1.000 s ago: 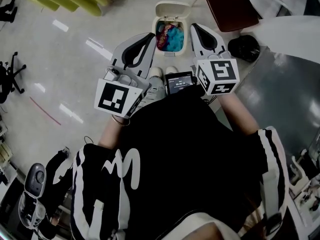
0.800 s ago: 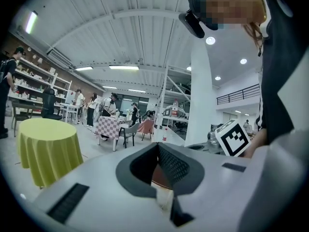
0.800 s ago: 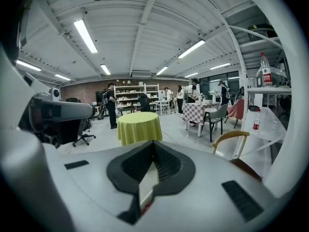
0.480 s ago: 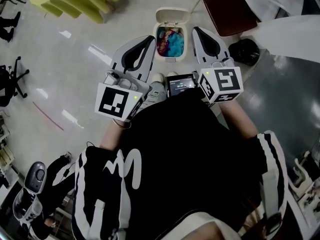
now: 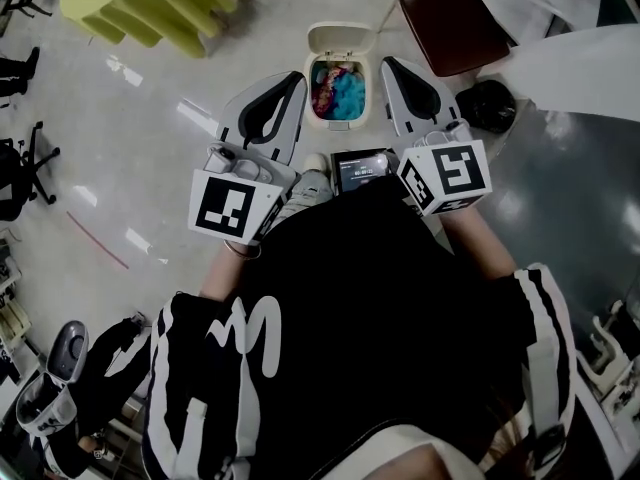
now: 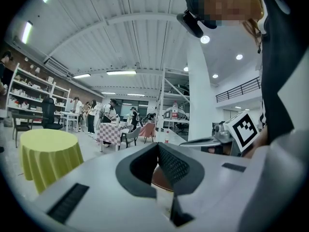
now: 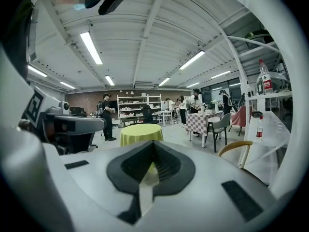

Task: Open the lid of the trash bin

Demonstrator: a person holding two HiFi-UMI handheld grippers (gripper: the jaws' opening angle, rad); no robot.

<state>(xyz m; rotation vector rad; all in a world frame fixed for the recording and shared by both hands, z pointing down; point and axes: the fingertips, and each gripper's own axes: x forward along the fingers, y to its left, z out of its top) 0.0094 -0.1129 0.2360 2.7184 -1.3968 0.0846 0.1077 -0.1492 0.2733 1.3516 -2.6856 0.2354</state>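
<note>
In the head view a small cream trash bin (image 5: 308,96) stands on the floor just ahead of the person's feet. Its lid (image 5: 340,41) is tipped up and back, and blue and red waste (image 5: 338,90) shows inside. My left gripper (image 5: 299,75) hangs just left of the bin, jaws closed, holding nothing. My right gripper (image 5: 384,61) hangs just right of the bin, also shut and empty. Both gripper views point up across the room and do not show the bin; the left gripper (image 6: 157,144) and the right gripper (image 7: 153,142) show jaw tips meeting.
A brown chair seat (image 5: 455,25) and a black bag (image 5: 487,101) lie right of the bin. A yellow-green clothed table (image 5: 150,3) is at the far left. A phone (image 5: 362,169) hangs at the person's chest. People and tables (image 6: 107,124) fill the room.
Both grippers and the bin have shifted only slightly in the head view as the head moved. The lid stays up and both grippers stay shut.
</note>
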